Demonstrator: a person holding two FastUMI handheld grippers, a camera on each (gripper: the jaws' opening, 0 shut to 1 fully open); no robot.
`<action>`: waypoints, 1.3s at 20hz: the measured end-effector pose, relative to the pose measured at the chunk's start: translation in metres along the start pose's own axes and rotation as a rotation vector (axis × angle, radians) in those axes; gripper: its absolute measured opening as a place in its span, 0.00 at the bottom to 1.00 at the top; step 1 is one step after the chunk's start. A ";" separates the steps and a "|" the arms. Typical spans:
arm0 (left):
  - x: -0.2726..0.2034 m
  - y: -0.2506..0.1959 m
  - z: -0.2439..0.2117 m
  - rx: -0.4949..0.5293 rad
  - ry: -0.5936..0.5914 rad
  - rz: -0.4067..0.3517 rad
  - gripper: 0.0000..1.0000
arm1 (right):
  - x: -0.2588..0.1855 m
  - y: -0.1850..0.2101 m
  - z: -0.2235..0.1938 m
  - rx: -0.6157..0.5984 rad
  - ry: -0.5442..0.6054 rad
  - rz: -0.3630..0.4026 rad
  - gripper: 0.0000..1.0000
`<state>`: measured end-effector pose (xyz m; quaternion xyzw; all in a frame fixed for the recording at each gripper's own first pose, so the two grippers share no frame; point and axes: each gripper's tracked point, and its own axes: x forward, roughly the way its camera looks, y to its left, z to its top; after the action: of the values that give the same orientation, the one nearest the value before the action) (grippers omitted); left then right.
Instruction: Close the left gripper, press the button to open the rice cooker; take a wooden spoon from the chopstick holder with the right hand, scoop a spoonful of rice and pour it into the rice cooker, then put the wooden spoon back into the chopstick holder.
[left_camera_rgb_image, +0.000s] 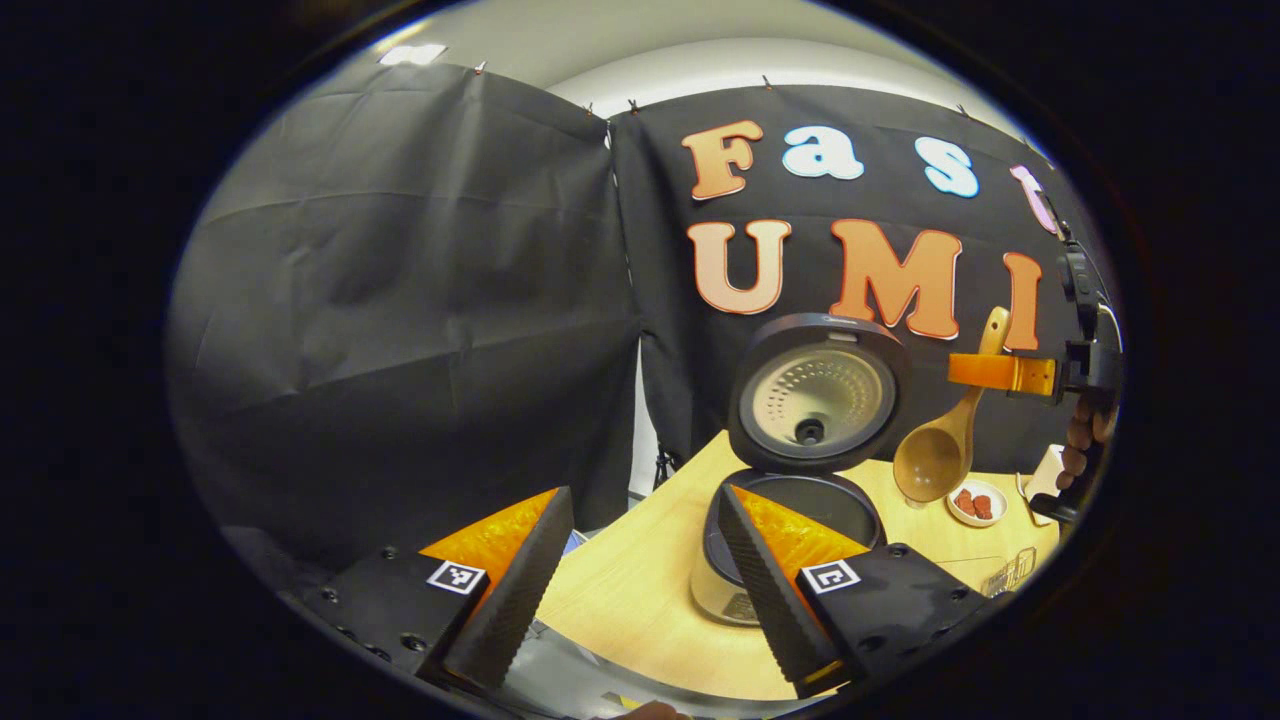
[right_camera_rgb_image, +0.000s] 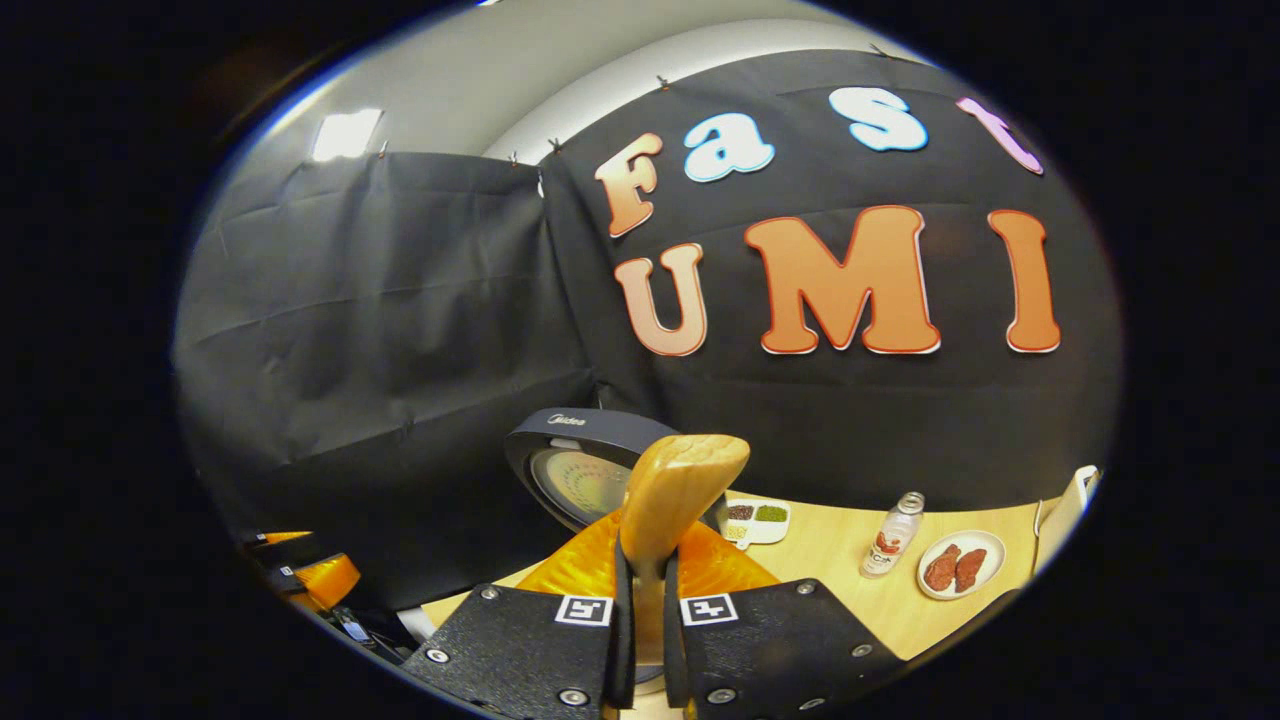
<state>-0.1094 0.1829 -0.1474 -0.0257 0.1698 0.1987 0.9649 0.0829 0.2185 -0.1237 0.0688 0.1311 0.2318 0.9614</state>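
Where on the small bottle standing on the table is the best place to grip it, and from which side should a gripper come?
Probably the bottle is best gripped around its straight middle, below the narrower neck. It stands upright, so a level approach from the front suits it, fingers on either side. The plate with red pieces sits close beside it, so that side looks tighter.
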 end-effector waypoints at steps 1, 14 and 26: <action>-0.003 -0.008 0.000 0.010 -0.002 -0.007 0.99 | -0.010 -0.012 -0.002 0.013 0.002 -0.010 0.11; -0.011 -0.108 0.007 0.062 0.011 -0.113 0.99 | -0.149 -0.184 -0.052 0.120 0.048 -0.323 0.11; -0.018 -0.170 0.009 0.093 0.015 -0.181 1.00 | -0.233 -0.285 -0.117 0.230 0.088 -0.551 0.11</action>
<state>-0.0557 0.0211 -0.1355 0.0022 0.1830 0.1022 0.9778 -0.0287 -0.1327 -0.2394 0.1291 0.2119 -0.0513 0.9674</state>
